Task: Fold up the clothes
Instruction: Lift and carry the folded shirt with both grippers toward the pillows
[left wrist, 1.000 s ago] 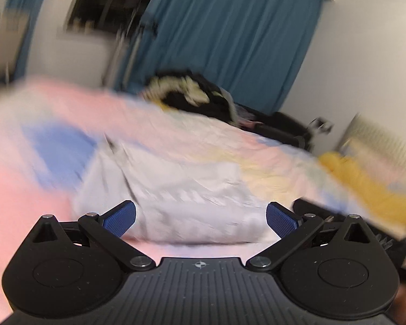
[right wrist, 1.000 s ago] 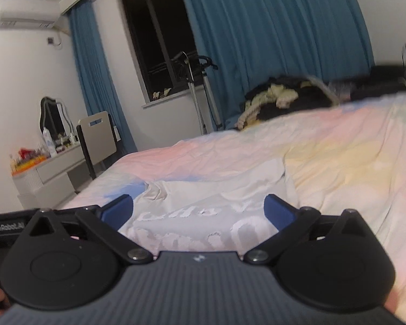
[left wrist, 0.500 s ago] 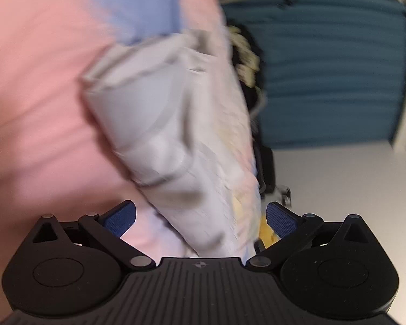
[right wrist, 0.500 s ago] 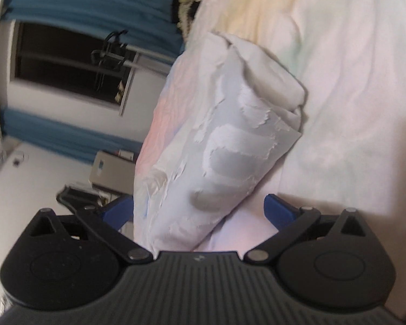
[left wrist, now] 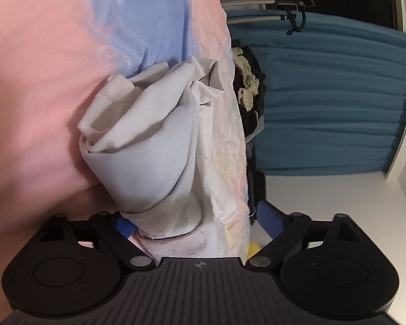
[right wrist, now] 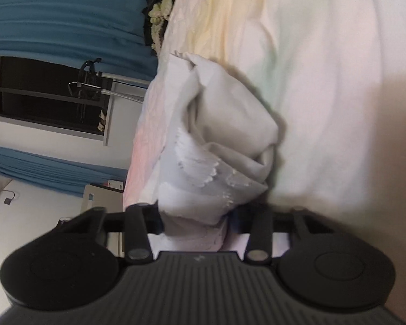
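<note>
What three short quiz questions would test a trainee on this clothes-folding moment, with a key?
1. True or false: the white garment lies on a bare wooden table.
2. Which gripper's jaws stand narrower around the cloth? A) left gripper B) right gripper
3. Fill in: behind the bed hangs a ____ curtain.

Key:
1. False: it lies on a pastel bedsheet.
2. B. Both grippers' jaws are closing with an end of the garment between them; the right one's pads are already against the cloth, while the left one's right pad stands clear of it.
3. Blue.
</note>
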